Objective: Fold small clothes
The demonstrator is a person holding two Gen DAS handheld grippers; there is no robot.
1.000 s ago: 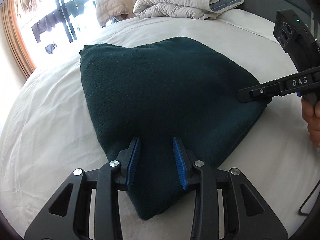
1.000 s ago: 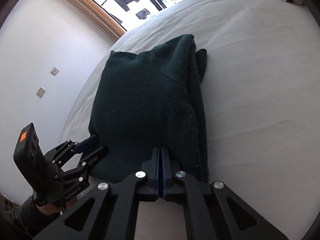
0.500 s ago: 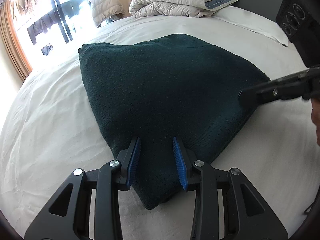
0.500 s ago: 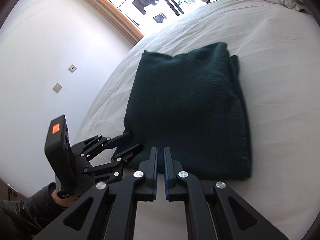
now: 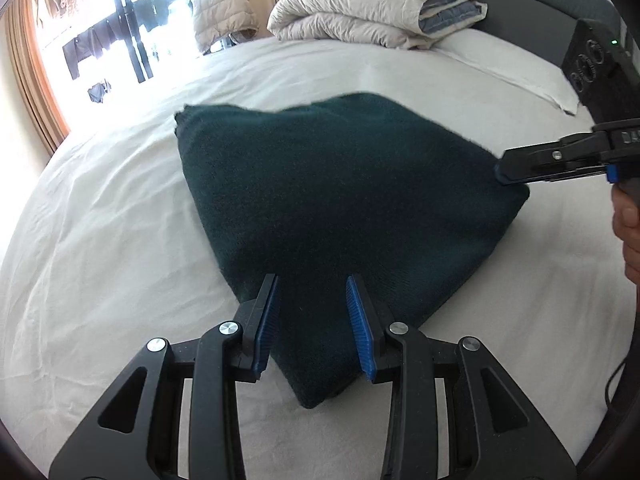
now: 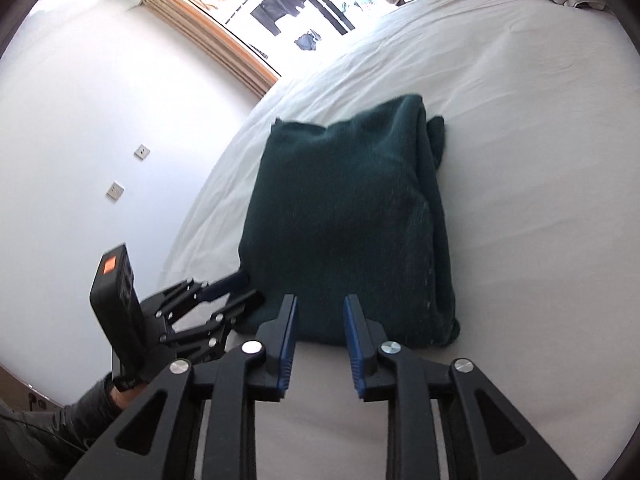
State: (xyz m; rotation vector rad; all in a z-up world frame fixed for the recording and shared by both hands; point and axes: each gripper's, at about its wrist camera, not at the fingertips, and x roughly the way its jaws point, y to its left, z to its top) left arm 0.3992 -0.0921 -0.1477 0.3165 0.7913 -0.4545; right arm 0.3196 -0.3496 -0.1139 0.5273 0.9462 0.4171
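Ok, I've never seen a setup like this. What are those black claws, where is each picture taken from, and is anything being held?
There is no robot here. A person holds a two-finger clamp tool in each hand, and each tool carries a wide-angle camera that looks along its own fingers.

One picture comes from the left gripper, the other from the right gripper. Each view also shows the other tool off to the side.

On the white bed lies a dark green folded garment. A rolled-up duvet sits at the far end.

Both grippers are open at the garment's near edge. Nothing is held.
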